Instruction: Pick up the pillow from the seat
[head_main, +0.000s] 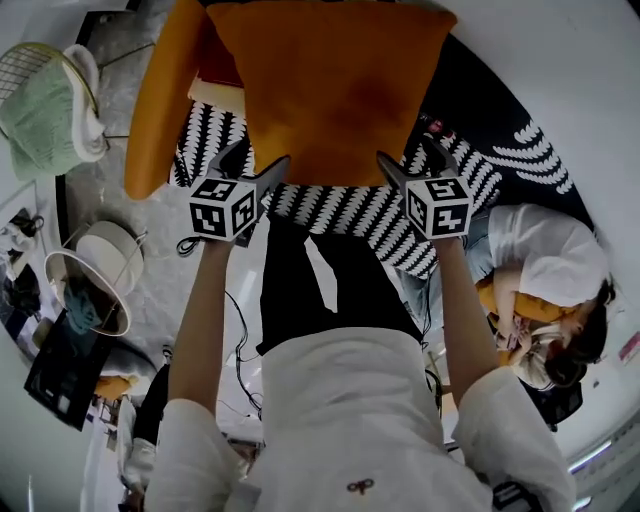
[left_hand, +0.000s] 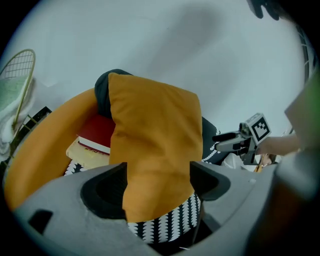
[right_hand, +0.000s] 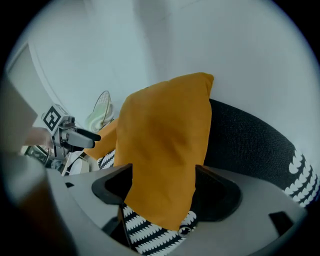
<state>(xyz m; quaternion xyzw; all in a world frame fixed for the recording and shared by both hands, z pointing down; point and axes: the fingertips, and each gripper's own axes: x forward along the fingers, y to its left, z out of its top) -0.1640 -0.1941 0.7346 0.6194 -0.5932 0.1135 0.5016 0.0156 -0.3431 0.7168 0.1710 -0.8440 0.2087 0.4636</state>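
Observation:
An orange pillow (head_main: 335, 90) stands upright against the back of a chair, over its black-and-white patterned seat (head_main: 340, 212). My left gripper (head_main: 250, 162) is at the pillow's lower left corner and my right gripper (head_main: 415, 158) at its lower right corner. In the left gripper view the pillow (left_hand: 155, 140) hangs down into the left gripper (left_hand: 159, 175), and its corner fills the gap between the jaws. In the right gripper view the pillow (right_hand: 165, 145) sits the same way in the right gripper (right_hand: 163, 175). Both sets of jaws stand wide, and the fabric does not look pinched.
A red book (left_hand: 97, 132) lies on a cream one (left_hand: 87, 152) on the seat left of the pillow, beside the orange armrest (head_main: 160, 100). A wire basket with green cloth (head_main: 45, 100) and a white basket (head_main: 95, 270) stand at left. A person (head_main: 545, 270) sits at right.

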